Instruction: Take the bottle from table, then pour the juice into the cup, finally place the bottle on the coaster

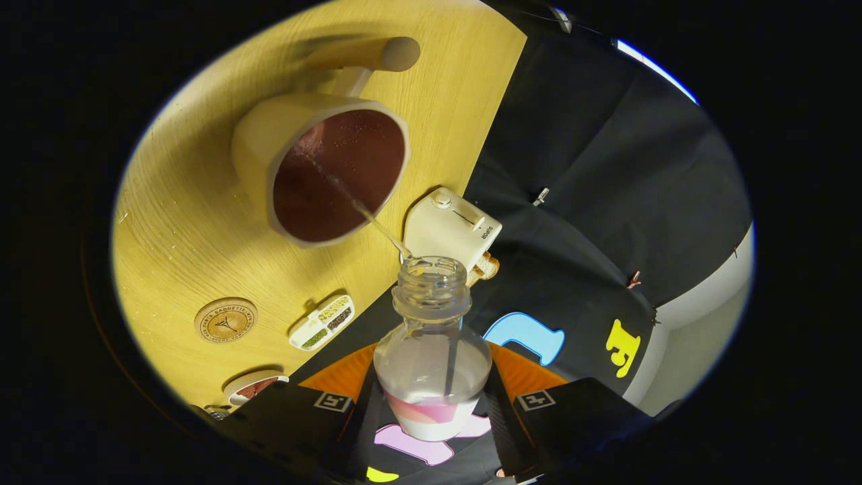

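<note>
My gripper (431, 411) is shut on a clear plastic bottle (432, 350) with no cap, held between the two fingers and tipped toward the table. A thin stream of liquid (377, 225) runs from the bottle's mouth into the cream cup (323, 168), which stands on the yellow wooden table (195, 222) beyond the fingers. The cup's inside is dark reddish-brown and it has a long handle on its far side. A round wooden coaster (226, 319) lies on the table, nearer to me than the cup and off to the side of the fingers.
A cream appliance with a knob (452, 229) stands at the table's edge just past the bottle's mouth. A small white tray of seeds (323, 322) lies between the coaster and the bottle. A small round dish (254, 386) sits close to one finger. Black cloth hangs beyond the table.
</note>
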